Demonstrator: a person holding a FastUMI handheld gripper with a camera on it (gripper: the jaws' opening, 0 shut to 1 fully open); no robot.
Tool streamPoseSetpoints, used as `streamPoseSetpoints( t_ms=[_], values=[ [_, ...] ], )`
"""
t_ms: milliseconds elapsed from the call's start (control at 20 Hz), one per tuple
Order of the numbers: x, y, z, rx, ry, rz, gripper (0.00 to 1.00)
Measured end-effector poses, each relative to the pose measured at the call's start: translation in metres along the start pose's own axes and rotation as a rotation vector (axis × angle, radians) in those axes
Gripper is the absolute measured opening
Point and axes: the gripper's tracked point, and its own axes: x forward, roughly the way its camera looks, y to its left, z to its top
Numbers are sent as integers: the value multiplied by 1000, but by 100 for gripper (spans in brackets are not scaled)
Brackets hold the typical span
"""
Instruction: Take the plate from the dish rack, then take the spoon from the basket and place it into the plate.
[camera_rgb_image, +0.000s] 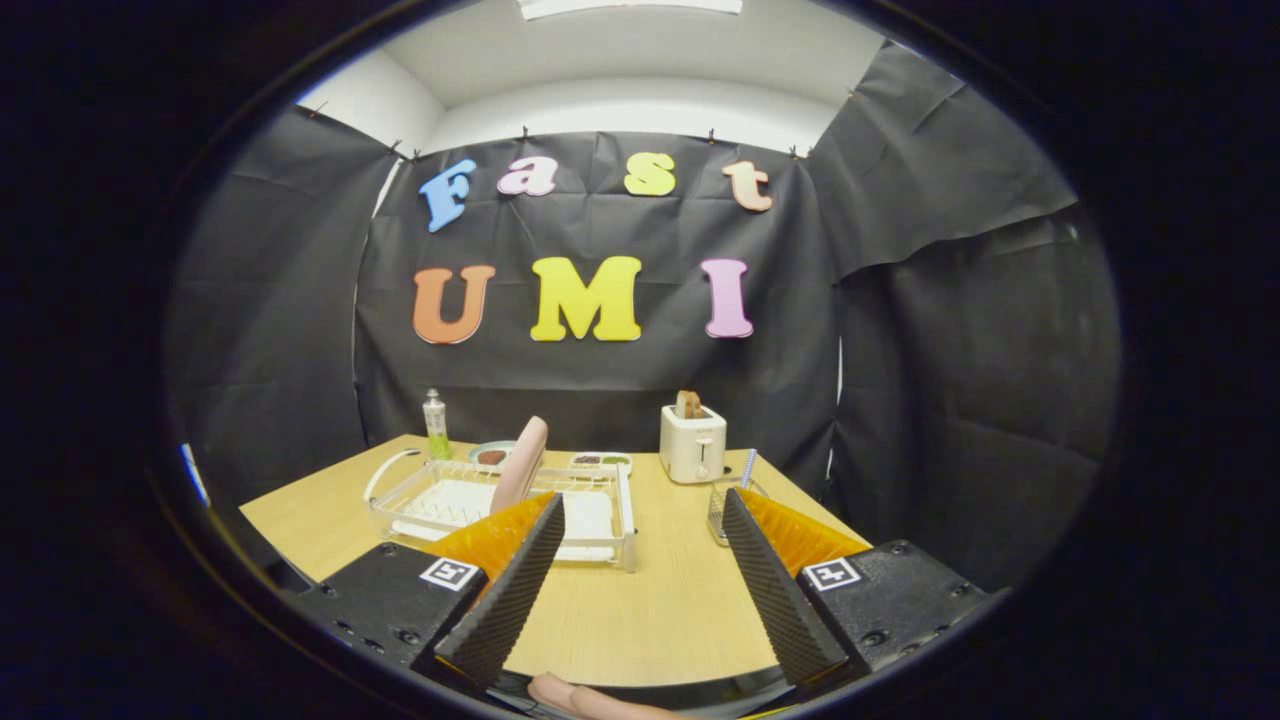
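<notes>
One bottle (436, 424) stands at the far left of the worktop (650, 600), behind the one rack (500, 505). In the rack stands one pink plate (520, 465), on edge and leaning a little, so its long axis runs up and away from the gripper (640, 580). The plate lies ahead and just beyond the tip of the left finger, left of the gripper's midline; the coming reach, I judge, must swing leftward and forward and meet the plate's rim edge-on. Behind the rack sit two small dishes (492, 453) with food (contents too small to name). Right of them is one toaster (692, 443) with a slice in it. Further right, just beyond the tip of the right finger, stands one wire basket (722, 505) with one spoon (747, 468) upright in it, handle up. The gripper is spread wide and holds nothing, hovering over bare worktop; the plate is nearer its left finger, the spoon nearer its right.
</notes>
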Motion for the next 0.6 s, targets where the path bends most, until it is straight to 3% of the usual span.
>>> streamPoseSetpoints(
  t_ms=[350, 600],
  values=[
    [26, -1, 5, -5, 38, -12, 100],
    [84, 18, 28, -20, 112, 8, 100]
  ],
)
